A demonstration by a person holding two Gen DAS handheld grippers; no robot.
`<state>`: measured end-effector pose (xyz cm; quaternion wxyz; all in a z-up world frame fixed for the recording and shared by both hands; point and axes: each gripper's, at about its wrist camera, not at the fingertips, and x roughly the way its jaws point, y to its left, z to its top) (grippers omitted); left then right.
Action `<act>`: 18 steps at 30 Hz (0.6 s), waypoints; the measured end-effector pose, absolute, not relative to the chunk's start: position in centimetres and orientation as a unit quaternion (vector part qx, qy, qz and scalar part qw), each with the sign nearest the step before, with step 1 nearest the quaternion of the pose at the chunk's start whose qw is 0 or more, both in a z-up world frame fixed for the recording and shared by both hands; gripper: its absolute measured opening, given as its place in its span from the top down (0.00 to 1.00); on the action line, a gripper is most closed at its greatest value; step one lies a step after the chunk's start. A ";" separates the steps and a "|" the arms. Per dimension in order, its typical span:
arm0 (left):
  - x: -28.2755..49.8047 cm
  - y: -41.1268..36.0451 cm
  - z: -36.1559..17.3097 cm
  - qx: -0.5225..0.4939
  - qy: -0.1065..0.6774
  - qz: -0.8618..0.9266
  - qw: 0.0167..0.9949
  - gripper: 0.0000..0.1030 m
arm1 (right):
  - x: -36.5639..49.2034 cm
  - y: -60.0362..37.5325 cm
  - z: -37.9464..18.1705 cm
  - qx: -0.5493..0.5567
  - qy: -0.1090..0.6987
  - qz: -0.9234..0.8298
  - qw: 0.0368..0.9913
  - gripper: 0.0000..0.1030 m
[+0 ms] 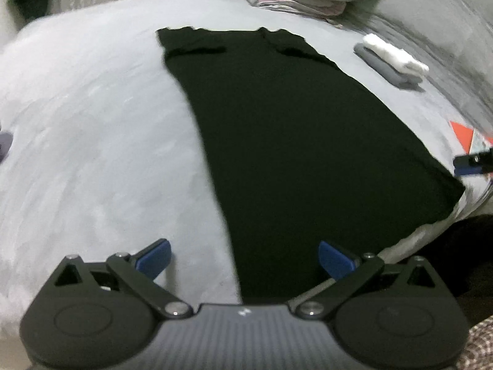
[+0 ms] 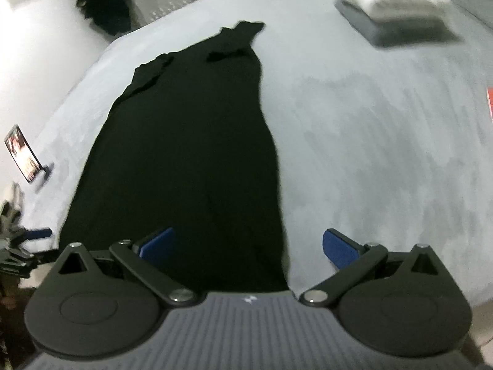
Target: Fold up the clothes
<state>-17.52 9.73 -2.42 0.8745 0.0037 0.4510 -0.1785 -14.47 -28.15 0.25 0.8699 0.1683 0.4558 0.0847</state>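
A black garment [image 1: 277, 129] lies spread flat on a grey bed [image 1: 92, 117], running from the bottom centre of both views up toward the top, its sleeves folded in at the far end. The left tongs [image 1: 245, 259] are wide open and hold nothing, straddling the garment's near left edge. The right tongs [image 2: 248, 246] are likewise wide open and empty over its near right edge. A folded white and grey stack [image 2: 394, 9] sits upper right, a phone [image 2: 23, 154] at the left edge
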 end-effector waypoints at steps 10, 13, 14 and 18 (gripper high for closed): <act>-17.1 15.2 -3.7 -0.117 0.489 -0.220 0.836 0.14 | -14.1 -31.2 -1.1 0.259 0.492 0.120 0.823 0.20; -16.8 15.4 -3.9 -0.138 0.495 -0.238 0.824 0.22 | -13.8 -31.8 -1.2 0.286 0.497 0.132 0.809 0.27; -16.7 15.4 -3.9 -0.142 0.496 -0.244 0.821 0.25 | -13.8 -31.9 -1.3 0.294 0.500 0.137 0.803 0.28; -16.4 14.6 -4.4 -0.131 0.501 -0.250 0.818 0.31 | -13.7 -32.0 -1.7 0.307 0.508 0.150 0.790 0.32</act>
